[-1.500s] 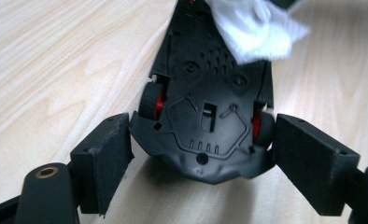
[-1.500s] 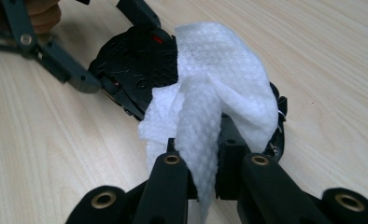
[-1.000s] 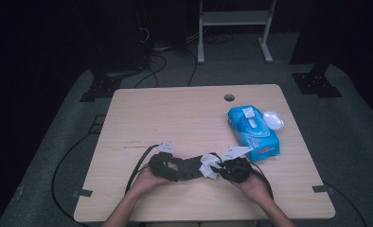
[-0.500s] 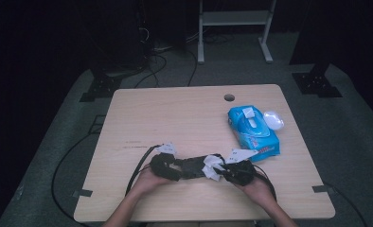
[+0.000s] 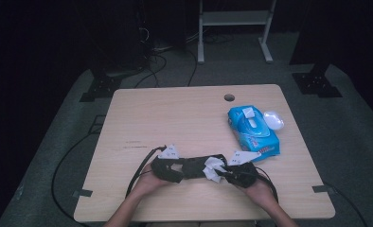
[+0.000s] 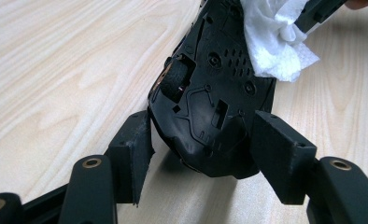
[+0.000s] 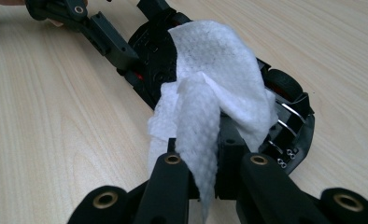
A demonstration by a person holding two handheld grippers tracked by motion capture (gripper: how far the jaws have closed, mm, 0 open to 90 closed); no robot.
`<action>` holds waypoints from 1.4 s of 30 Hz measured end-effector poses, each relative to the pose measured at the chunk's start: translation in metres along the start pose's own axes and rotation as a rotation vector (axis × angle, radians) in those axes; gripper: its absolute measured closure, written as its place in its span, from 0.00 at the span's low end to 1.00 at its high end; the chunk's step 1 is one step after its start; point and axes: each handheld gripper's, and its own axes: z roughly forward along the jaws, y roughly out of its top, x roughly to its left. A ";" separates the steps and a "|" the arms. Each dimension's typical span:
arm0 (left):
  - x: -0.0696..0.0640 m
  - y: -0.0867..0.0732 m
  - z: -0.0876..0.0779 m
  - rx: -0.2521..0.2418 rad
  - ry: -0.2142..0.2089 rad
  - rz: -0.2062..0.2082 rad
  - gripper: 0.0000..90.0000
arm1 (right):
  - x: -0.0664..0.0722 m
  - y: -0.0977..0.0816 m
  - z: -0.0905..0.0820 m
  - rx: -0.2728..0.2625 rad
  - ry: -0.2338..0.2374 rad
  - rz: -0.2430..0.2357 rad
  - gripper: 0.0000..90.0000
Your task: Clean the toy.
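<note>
A black toy car (image 5: 194, 166) lies upside down near the table's front edge, its underside and a wheel facing up (image 6: 210, 84). My left gripper (image 6: 203, 135) has just been closing its jaws and now has a pad pressed on each side of the car's end; from above it sits at the car's left (image 5: 175, 168). My right gripper (image 7: 215, 163) is shut on a crumpled white wipe (image 7: 215, 70) that rests on the car's underside (image 7: 285, 126). In the high view the wipe (image 5: 213, 168) lies between the two hands, with the right gripper (image 5: 225, 172) just beside it.
A blue pack of wipes (image 5: 252, 130) lies at the right of the wooden table (image 5: 175, 118), with a white cap (image 5: 273, 119) beside it. A cable hole (image 5: 229, 98) is near the far edge. Black cables (image 5: 142, 170) trail from the grippers.
</note>
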 end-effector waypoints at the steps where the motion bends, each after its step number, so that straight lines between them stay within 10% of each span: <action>1: -0.002 0.001 0.000 0.001 0.013 0.022 0.44 | 0.000 0.000 0.000 0.000 0.001 0.000 0.94; 5: -0.007 0.002 -0.001 0.005 0.040 0.087 0.44 | 0.001 -0.002 -0.002 -0.002 0.001 0.004 0.94; 19: -0.012 0.000 -0.004 -0.061 0.024 0.117 0.59 | 0.004 -0.010 -0.004 0.014 0.015 0.009 0.94; 26: -0.016 0.001 -0.001 -0.043 -0.005 0.162 0.66 | 0.006 -0.013 0.006 0.109 0.015 -0.020 0.93; 35: -0.020 0.006 0.010 -0.021 0.002 0.143 0.54 | 0.010 -0.007 0.000 0.060 0.052 -0.016 0.93; 42: -0.022 0.005 0.009 -0.046 0.001 0.180 0.73 | 0.017 0.016 -0.015 -0.072 0.072 0.000 0.93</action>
